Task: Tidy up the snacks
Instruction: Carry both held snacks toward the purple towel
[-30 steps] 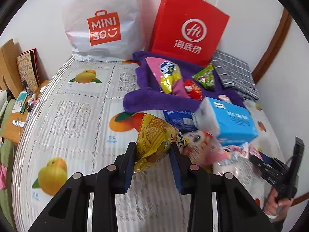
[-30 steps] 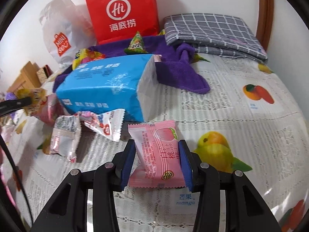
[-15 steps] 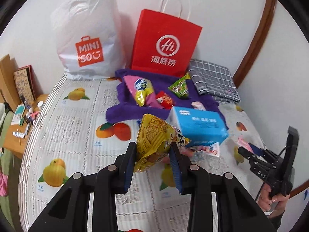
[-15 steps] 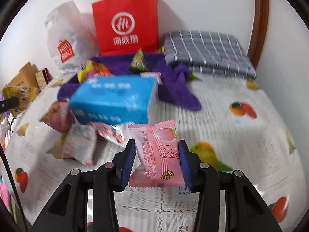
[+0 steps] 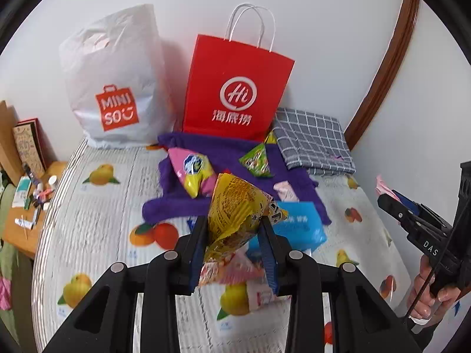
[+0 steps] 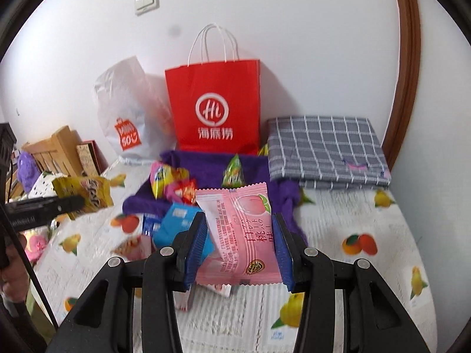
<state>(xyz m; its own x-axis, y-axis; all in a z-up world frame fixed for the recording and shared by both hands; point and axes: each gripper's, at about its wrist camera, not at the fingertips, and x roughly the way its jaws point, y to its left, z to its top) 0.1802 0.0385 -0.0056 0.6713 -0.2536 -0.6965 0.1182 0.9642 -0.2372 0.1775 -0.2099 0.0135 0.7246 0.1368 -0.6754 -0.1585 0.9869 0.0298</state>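
The left tool [image 5: 234,242] is clamped on a yellow snack bag [image 5: 235,211], and the right tool [image 6: 239,248] is clamped on a pink peach-print snack packet [image 6: 240,235]; both packets hang above the bed [image 6: 353,264], clear of it.

Only the right wrist view shows a wall switch [image 6: 146,0] high on the wall, and a wooden rack [image 6: 54,153] with a purple plush thing [image 6: 28,170] off to the left of the right tool. There the left tool comes in from the left edge with the yellow bag at its tip. Only the left wrist view shows a small wooden stand [image 5: 26,214] strewn with small items to the left of the left tool, and a hand [image 5: 426,300] holding the right tool at the right edge, where just a pink corner of the packet shows.

Ahead of both tools, a blue tissue pack [image 5: 297,226] and loose snack packets lie on the fruit-print bed cover. Beyond them, a purple towel [image 5: 176,206] carries more snacks. Farther off, a red paper bag [image 6: 215,108] and a white plastic bag [image 5: 117,79] stand against the white wall, with a folded grey checked cloth [image 6: 326,150] to the right of the red bag.
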